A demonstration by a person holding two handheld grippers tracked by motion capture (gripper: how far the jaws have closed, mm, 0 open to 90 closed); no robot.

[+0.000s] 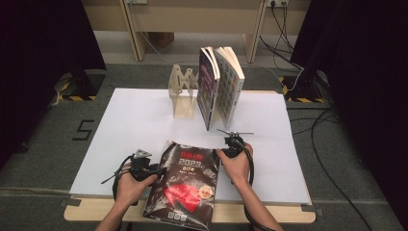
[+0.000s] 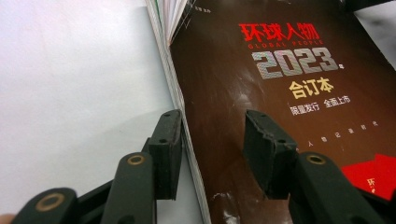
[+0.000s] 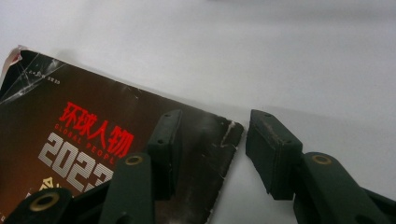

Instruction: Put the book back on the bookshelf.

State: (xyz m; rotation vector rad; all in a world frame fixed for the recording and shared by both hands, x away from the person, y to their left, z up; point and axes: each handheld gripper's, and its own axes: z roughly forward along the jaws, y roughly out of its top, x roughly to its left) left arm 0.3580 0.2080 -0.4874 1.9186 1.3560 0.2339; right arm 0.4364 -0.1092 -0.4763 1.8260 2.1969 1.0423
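Note:
A dark magazine (image 1: 185,185) with red and silver cover lettering lies flat at the front of the white table top (image 1: 130,120), its near end over the table's front edge. My left gripper (image 1: 156,169) is at its left side. In the left gripper view my left gripper (image 2: 212,126) stands open astride the page edge of the magazine (image 2: 280,107), one jaw over the white top and one over the cover. My right gripper (image 1: 230,147) is at the magazine's far right corner. In the right gripper view my right gripper (image 3: 212,126) is open around that worn corner of the magazine (image 3: 70,140).
A wooden book stand (image 1: 183,94) sits at the back middle of the table. Two books (image 1: 219,86) stand upright and fanned just right of it. Cables (image 1: 332,159) trail over the floor on the right.

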